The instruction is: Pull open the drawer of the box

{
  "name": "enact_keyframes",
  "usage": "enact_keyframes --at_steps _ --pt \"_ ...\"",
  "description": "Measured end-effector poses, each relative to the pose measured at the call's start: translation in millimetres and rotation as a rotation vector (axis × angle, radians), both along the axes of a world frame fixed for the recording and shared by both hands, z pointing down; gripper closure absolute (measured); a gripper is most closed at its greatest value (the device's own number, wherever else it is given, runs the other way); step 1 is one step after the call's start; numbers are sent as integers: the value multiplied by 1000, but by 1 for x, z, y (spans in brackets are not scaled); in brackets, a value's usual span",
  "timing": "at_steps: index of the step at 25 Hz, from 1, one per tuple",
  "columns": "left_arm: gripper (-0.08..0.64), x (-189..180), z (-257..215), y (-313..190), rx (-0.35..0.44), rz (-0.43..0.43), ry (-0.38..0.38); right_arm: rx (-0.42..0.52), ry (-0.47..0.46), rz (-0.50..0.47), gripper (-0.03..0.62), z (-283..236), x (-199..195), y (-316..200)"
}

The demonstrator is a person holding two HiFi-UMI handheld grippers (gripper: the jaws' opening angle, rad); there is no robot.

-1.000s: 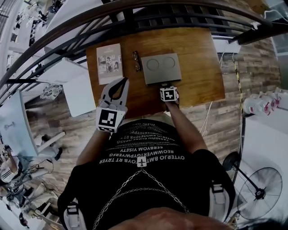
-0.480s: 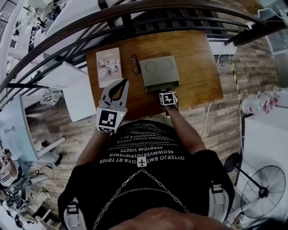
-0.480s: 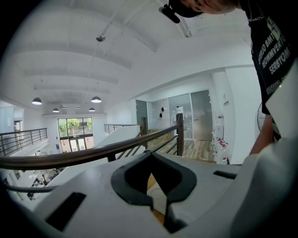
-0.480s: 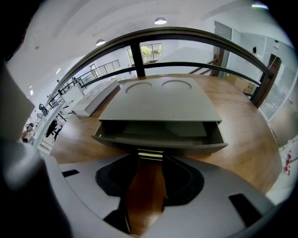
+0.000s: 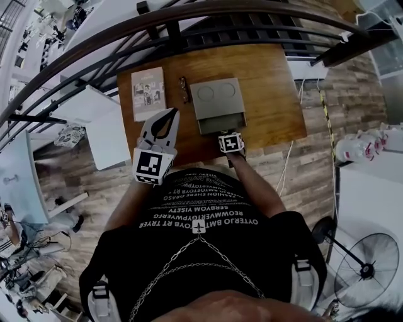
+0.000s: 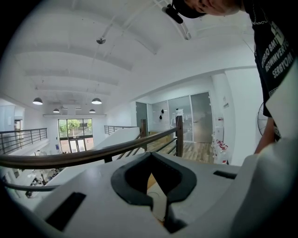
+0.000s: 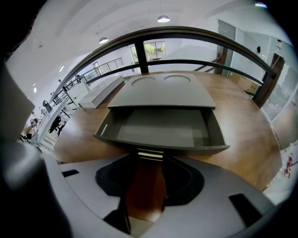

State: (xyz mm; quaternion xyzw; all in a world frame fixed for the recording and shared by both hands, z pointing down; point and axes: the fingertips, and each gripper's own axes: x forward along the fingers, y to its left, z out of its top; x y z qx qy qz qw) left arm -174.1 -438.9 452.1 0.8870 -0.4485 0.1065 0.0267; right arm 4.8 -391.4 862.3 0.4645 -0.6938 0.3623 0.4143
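Note:
A flat grey box (image 5: 217, 94) with two round marks on its lid lies on the wooden table (image 5: 271, 82). Its drawer (image 5: 221, 122) stands pulled out toward me; in the right gripper view the drawer (image 7: 163, 130) is empty. My right gripper (image 5: 228, 132) is at the drawer's front, shut on the small metal handle (image 7: 150, 154). The left gripper (image 5: 169, 113) hovers over the table's front left, away from the box, its fingertips together and nothing in it. Seen in its own view, the left gripper (image 6: 157, 188) points at the railing.
A booklet (image 5: 148, 93) lies at the table's left, with folded glasses (image 5: 184, 89) between it and the box. A dark railing (image 5: 189, 19) runs just beyond the table. A white cabinet (image 5: 104, 119) stands left of the table, a fan (image 5: 365, 267) on the floor at the right.
The drawer has slid farther out of the box toward me as my right gripper drew back with the handle. The left gripper has stayed where it was.

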Motion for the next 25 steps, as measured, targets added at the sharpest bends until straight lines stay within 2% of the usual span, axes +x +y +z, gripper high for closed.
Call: enact_keyframes --at_steps 4,12,22,25 --pt "554 9 0 13 -9 -12 2 0 5 -55 426 -1 2 14" --pt "555 23 2 38 -21 -33 5 9 1 -94 426 0 7 29" --pt "555 9 5 65 -21 -90 0 -46 14 -90 426 -1 11 52" --pt "554 10 4 71 -18 -98 3 -26 3 -102 426 0 10 54"
